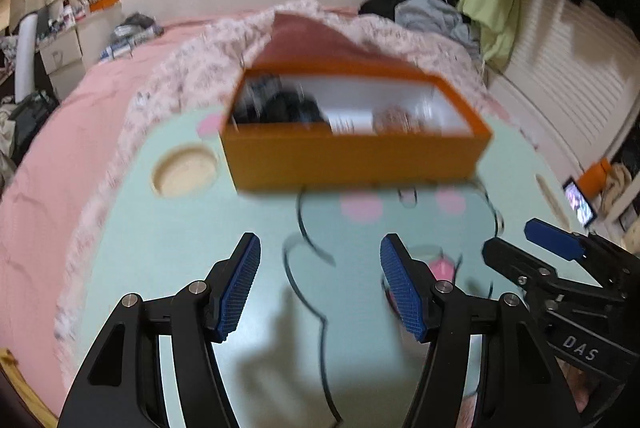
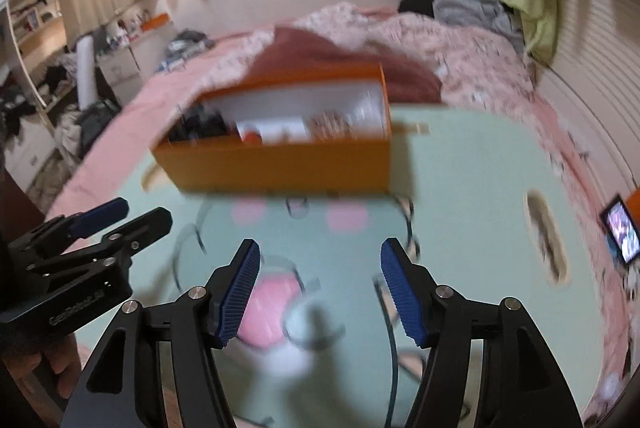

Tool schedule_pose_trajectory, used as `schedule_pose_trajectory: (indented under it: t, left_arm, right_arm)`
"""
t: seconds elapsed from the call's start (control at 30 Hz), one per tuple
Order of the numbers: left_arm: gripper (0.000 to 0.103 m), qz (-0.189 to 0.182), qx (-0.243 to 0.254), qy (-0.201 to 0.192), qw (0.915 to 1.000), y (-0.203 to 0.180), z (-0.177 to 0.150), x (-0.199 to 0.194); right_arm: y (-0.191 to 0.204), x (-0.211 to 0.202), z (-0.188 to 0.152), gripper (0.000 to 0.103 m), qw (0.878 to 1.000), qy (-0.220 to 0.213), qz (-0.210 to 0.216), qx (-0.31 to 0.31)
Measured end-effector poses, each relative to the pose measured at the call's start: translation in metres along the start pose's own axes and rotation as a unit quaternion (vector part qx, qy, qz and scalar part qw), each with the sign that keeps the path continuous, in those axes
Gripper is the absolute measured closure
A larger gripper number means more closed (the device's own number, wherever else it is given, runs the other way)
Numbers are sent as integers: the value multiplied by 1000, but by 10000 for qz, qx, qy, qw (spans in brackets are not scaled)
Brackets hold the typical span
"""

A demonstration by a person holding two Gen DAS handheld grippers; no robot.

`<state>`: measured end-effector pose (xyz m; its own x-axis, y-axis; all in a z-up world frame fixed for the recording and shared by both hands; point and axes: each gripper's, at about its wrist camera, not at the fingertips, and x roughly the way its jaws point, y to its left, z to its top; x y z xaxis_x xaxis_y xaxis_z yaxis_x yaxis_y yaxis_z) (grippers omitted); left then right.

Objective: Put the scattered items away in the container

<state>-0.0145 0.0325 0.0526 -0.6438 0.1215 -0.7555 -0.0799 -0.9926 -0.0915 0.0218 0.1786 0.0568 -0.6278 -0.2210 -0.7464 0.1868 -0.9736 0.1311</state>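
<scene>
Box: orange box (image 1: 356, 151) sits upper centre, long side across the frame
Left gripper (image 1: 320, 284): jaws apart, empty
Right gripper (image 2: 320, 288): jaws apart, empty

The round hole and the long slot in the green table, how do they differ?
The round hole is a wide circle, while the long slot is a narrow oval. The round hole sits near the left end of the orange box; the long slot lies well off to the box's right, near the table edge. The hole's pale floor shows; the slot is too blurred to see inside. Both are cutouts with pale rims in the same green tabletop.
</scene>
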Motion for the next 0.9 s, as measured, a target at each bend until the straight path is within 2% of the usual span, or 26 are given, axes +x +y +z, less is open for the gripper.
schedule_pose_trajectory:
  t: [0.13,0.2,0.23,0.3,0.4,0.43,0.63,0.8,0.9]
  left_arm:
    - [40,162,136,98,9997,-10,-21,15]
    - [38,238,163,170,9994,-11,-28,23]
    - [32,251,149,166,9994,-10,-31,26]
    - [22,302,89,106,9994,-7,-35,31]
    - [3,434,-88,96,9990,0,-38,39]
    - [0,475,-132,121,9987,2,-39,42]
    - [0,481,-157,120,9986,2,-42,47]
    - [0,513,-198,117,9984,0,-37,40]
    - [0,535,-207,119,9983,1,-35,38]
  right_arm:
    - [-4,16,-24,40,9992,352,-184,66]
    - [-5,19,-28,39,9989,397,-258,60]
    - [-4,19,-29,37,9989,361,-297,34]
    - [-1,20,-31,24,9988,330,-373,-36]
    - [3,22,-34,22,9981,318,-514,-138]
    - [3,23,-35,21,9979,319,-532,-157]
    - [1,23,-36,16,9977,333,-567,-131]
    - [-4,26,-37,1,9970,416,-648,-25]
    - [-4,25,-37,0,9970,425,-654,-24]
